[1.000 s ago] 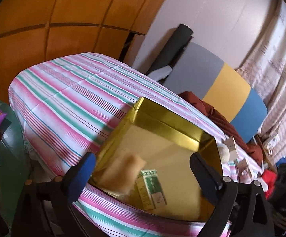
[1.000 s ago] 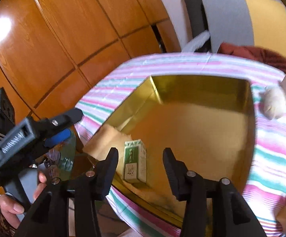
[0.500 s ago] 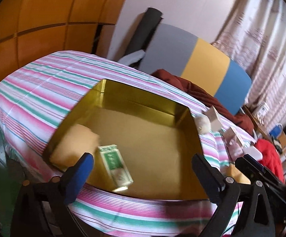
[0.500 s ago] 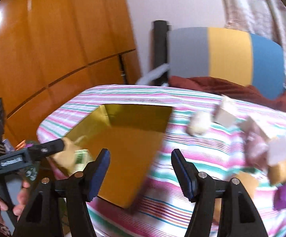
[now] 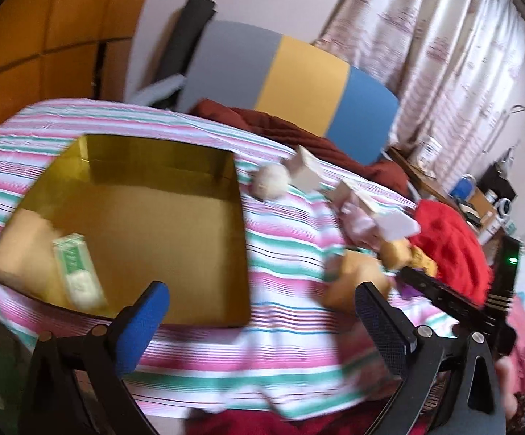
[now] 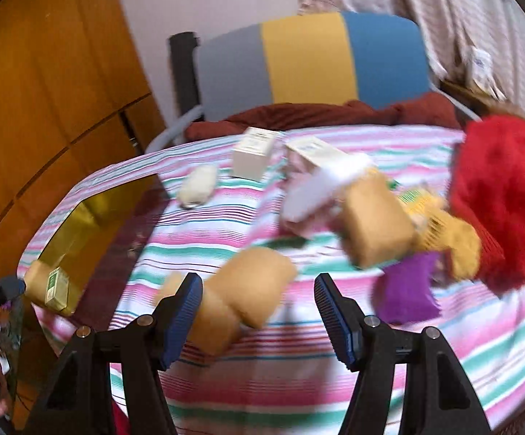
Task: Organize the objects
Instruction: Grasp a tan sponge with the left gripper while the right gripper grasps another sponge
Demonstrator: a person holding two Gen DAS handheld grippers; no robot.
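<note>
A gold box point(image 5: 161, 152) lies open on the striped tablecloth, also at the left in the right wrist view point(image 6: 81, 217). In it lie a green-and-white carton point(image 5: 77, 272) and a tan packet point(image 5: 23, 250). My left gripper point(image 5: 259, 311) is open and empty over the box's near right corner. My right gripper point(image 6: 259, 301) is open and empty, just in front of a tan packet point(image 6: 248, 282) on the cloth. Beyond lie a tan box point(image 6: 375, 221), a purple pouch point(image 6: 407, 290), a white carton point(image 6: 253, 152), a white fluffy ball point(image 6: 199, 185) and yellow items point(image 6: 443, 232). Both views are blurred.
A red fuzzy cloth point(image 6: 505, 195) lies at the table's right. A grey, yellow and blue chair back point(image 6: 309, 61) stands behind, with dark red fabric point(image 6: 317, 114) on the seat. Wooden panels point(image 6: 45, 90) are at the left, curtains point(image 5: 425, 47) at the right.
Both grippers have swung right, away from the gold box toward the pile of loose items. The right gripper now faces the tan packet. Both stay open and empty.
</note>
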